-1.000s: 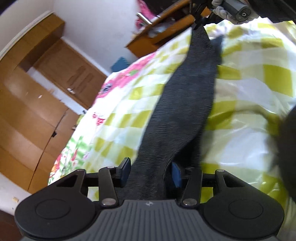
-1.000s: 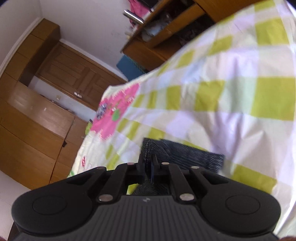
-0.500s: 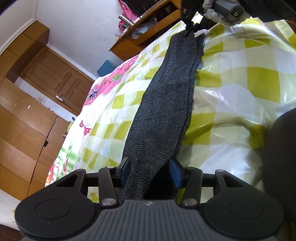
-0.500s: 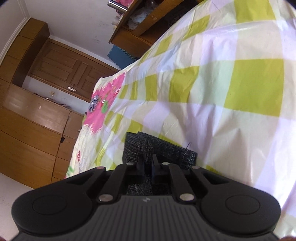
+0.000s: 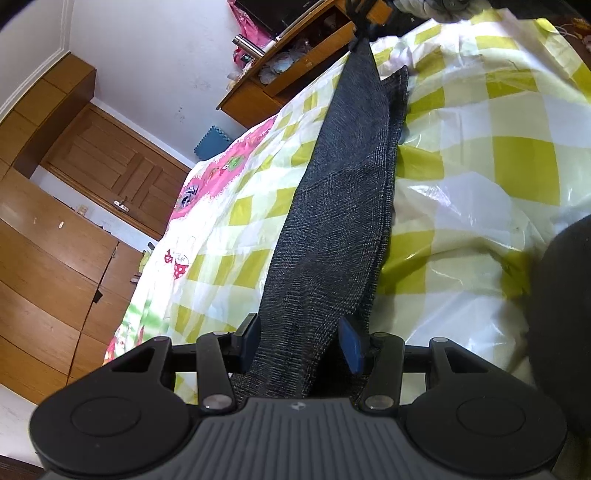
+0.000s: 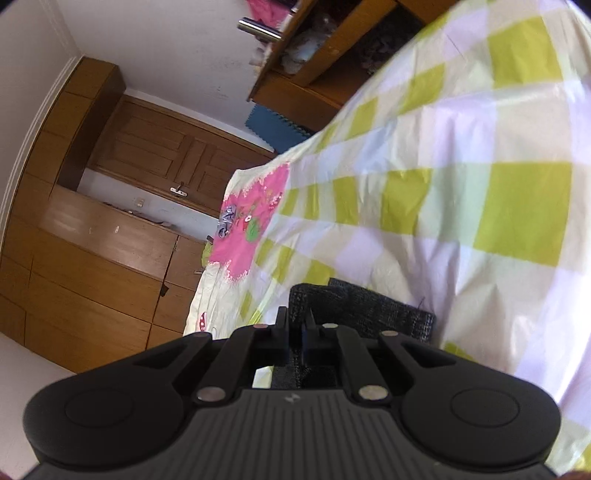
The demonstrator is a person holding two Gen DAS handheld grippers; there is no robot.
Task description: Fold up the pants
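Dark grey pants [image 5: 343, 206] lie stretched in a long strip over the yellow-and-white checked bedsheet [image 5: 498, 155]. My left gripper [image 5: 301, 339] is open, its blue pads either side of the near end of the pants, which runs between the jaws. My right gripper [image 6: 295, 332] is shut on the far end of the pants [image 6: 369, 310]; in the left wrist view it shows at the top [image 5: 360, 33], pinching the cloth's tip.
A wooden cabinet with shelves [image 5: 295, 62] stands past the bed's far edge. Wooden wardrobe doors [image 5: 110, 173] line the left wall. A blue foam mat [image 5: 212, 142] leans on the floor. A dark round shape [image 5: 565, 314] sits at the right.
The pants went from hanging slack to pulled straight along the bed. The right gripper, still shut on the far end, shifted farther away. The left gripper stayed open around the near end.
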